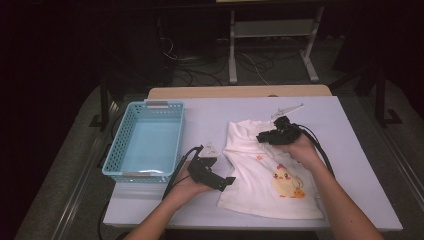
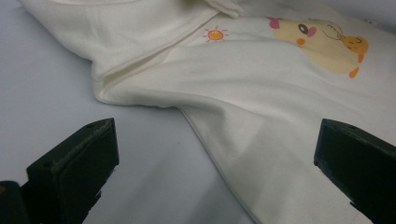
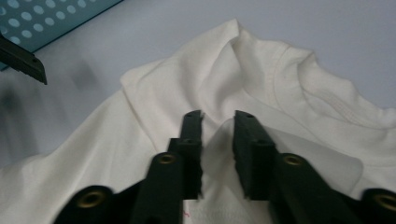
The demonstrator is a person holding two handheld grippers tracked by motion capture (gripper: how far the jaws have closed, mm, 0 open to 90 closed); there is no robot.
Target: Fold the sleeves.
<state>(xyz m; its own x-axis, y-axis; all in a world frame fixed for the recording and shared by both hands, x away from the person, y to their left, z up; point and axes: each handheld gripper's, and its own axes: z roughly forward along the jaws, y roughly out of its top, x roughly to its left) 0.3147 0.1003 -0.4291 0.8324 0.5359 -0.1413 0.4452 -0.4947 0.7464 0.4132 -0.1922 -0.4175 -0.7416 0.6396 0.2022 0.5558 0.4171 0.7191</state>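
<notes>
A white shirt [image 1: 265, 170] lies flat on the counter [image 1: 350, 150]. The right tool [image 3: 218, 140], jaws narrowly parted, hovers over its collar; the left tool [image 2: 210, 172], jaws wide, straddles its side hem.

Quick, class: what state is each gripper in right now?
Left gripper: open, holding nothing, beside the white shirt.
Right gripper: slightly open over the shirt, gripping nothing.

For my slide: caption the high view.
Two handheld tongs work a white T-shirt beside a blue basket.
</notes>
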